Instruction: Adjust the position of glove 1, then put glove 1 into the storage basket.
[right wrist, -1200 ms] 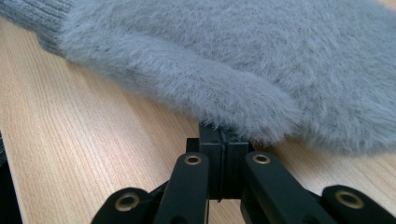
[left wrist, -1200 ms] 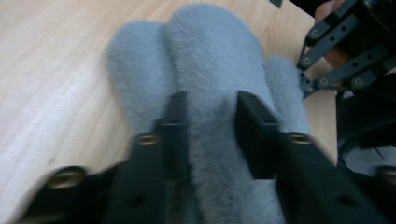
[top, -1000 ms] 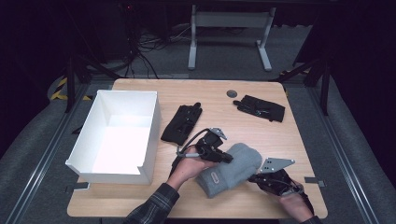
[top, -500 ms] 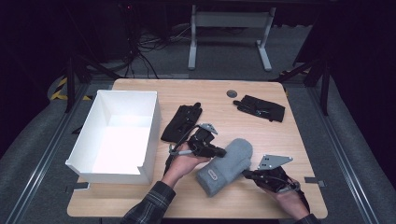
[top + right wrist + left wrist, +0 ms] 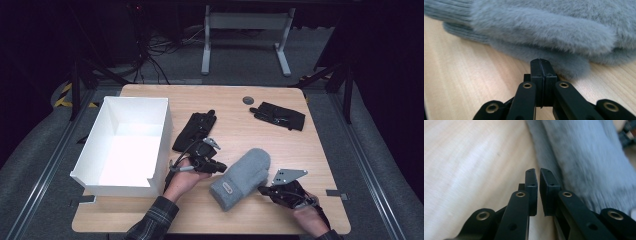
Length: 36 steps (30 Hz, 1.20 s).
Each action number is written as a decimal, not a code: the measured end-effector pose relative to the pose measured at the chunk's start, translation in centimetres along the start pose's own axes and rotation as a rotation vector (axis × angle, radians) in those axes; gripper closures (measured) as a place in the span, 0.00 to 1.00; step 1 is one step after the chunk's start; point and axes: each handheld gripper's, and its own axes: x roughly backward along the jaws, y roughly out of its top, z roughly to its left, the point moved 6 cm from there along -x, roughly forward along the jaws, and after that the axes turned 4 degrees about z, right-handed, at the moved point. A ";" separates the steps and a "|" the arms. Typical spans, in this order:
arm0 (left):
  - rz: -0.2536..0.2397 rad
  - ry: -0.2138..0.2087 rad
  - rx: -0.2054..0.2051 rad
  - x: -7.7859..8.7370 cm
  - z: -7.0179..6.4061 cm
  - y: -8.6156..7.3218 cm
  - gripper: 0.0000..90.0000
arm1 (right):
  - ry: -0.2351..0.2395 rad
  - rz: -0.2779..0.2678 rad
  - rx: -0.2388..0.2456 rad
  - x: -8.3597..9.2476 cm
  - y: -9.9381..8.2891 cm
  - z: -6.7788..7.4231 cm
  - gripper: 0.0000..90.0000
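Mitten (image 5: 241,178) lies diagonal, cuff toward the person.

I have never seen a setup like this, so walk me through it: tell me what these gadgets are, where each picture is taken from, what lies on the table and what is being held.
A person sits at a wooden table with a hand-held two-jaw gripper in each hand. The high view looks down from above. There the left gripper sits beside a fluffy grey mitten, and the right gripper is at the mitten's other side. The other two pictures come from cameras riding on the grippers, looking along their black jaws. In the left gripper view the jaws stand almost together with nothing between them, the mitten just alongside. In the right gripper view the jaws are fully shut, tips at the mitten's edge. Neither holds anything. Also on the table: a white box, two black gloves and a small dark disc.
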 end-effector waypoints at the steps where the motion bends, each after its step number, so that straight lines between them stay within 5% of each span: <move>1: 0.002 -0.006 -0.004 0.0 -0.3 -0.2 0.95 | -0.002 0.003 -0.001 -0.1 0.1 -0.1 1.00; 12: -0.015 -0.028 -0.018 0.4 -2.2 -1.4 0.97 | -0.026 0.001 -0.010 -1.5 1.3 -1.1 1.00; 25: -0.014 -0.015 -0.005 1.6 -2.7 -3.6 0.95 | -0.001 -0.013 0.019 -4.0 3.9 -1.1 1.00; 32: -0.041 0.102 0.037 2.8 -1.8 -3.6 0.78 | 0.003 -0.020 0.022 -4.0 4.0 -1.3 1.00; 36: -0.118 0.145 0.070 4.4 -1.2 -2.8 0.60 | -0.008 -0.035 0.013 -3.2 3.7 -1.7 0.84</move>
